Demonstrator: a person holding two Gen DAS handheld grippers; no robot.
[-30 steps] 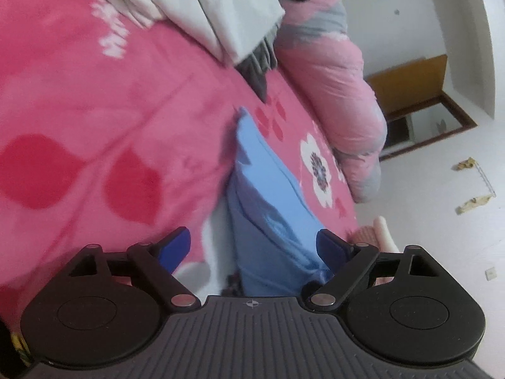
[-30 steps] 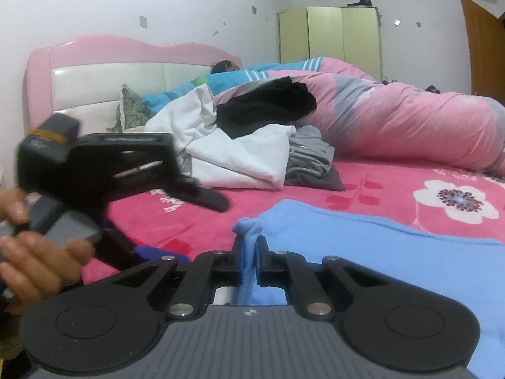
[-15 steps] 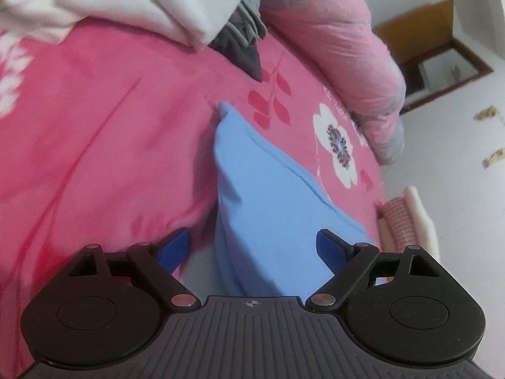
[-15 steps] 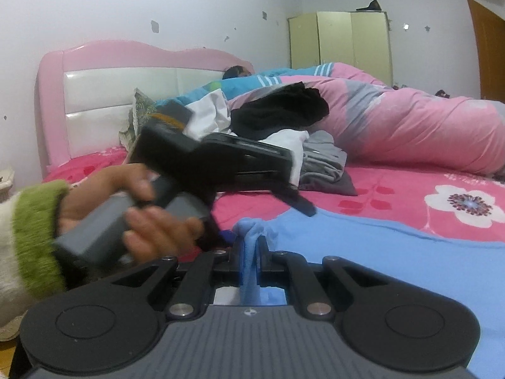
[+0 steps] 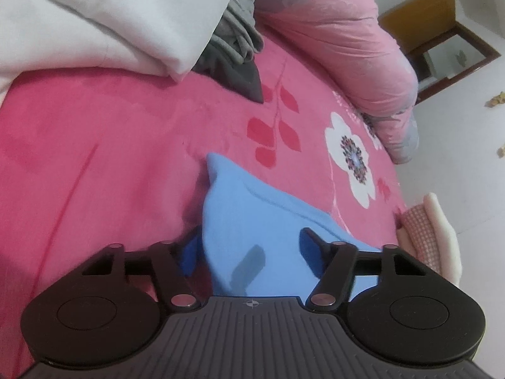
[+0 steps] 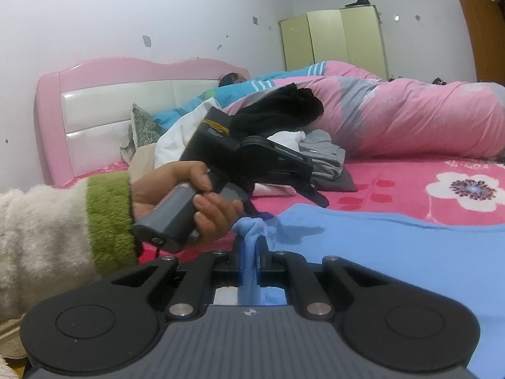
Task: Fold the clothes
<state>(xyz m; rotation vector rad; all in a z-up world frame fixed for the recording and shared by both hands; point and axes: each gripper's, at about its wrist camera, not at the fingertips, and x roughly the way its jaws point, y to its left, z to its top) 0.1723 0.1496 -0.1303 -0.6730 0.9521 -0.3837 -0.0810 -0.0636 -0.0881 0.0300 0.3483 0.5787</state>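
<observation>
A light blue garment (image 5: pixel 252 221) lies flat on the pink flowered bedsheet (image 5: pixel 110 158). My left gripper (image 5: pixel 251 249) points down at the garment's near corner. Its jaws are closing with the blue cloth between them, and the pads still stand apart. In the right wrist view, a hand (image 6: pixel 189 195) in a white and green sleeve holds that gripper just above the cloth. My right gripper (image 6: pixel 249 252) is shut on a bunched edge of the blue garment (image 6: pixel 378 252), which rises in a small fold between its fingers.
A heap of white clothes (image 5: pixel 110 15), a grey garment (image 5: pixel 236 53) and a black one (image 6: pixel 284 107) lies toward the headboard (image 6: pixel 94 110). A rolled pink duvet (image 5: pixel 331 47) runs along the far side. A folded checked cloth (image 5: pixel 419 230) sits at the bed's edge.
My left gripper has travelled across the bed to the blue garment's corner, and its jaws have narrowed around the cloth. The right gripper has stayed put, shut on the edge.
</observation>
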